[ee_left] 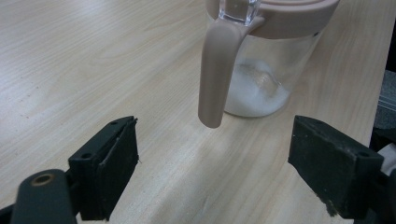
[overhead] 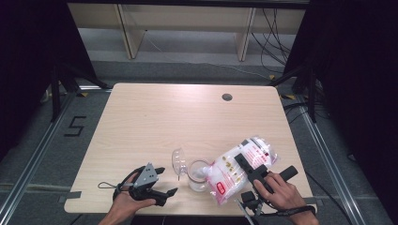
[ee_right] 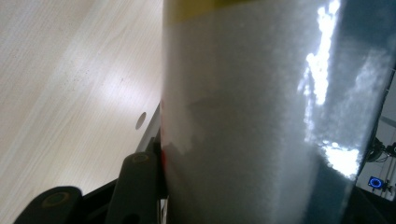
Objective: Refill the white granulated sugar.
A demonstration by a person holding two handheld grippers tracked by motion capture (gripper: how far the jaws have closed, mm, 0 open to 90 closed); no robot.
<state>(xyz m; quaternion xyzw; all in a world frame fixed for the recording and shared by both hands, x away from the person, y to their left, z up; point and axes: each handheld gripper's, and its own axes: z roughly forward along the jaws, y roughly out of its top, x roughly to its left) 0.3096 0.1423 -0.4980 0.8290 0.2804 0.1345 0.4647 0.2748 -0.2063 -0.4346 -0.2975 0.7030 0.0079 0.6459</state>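
A clear jug [overhead: 198, 176] with a pink rim stands near the table's front edge, its domed lid [overhead: 179, 161] hinged open to the left. White grains lie in its bottom [ee_left: 258, 92], and its pink handle [ee_left: 215, 70] faces my left gripper [ee_left: 219, 168]. That gripper [overhead: 168, 181] is open, a short way left of the jug, touching nothing. My right gripper [overhead: 242, 169] is shut on a plastic bag of white grains [overhead: 237, 165]. The bag is tilted, its low end over the jug's mouth. In the right gripper view the bag [ee_right: 261, 116] stands against the left finger [ee_right: 140, 186].
The pale wooden table [overhead: 159, 117] has a round cable hole [overhead: 227, 97] at the back right. Beyond the table are a grey floor, wooden furniture legs and loose cables. Dark curtains hang on both sides.
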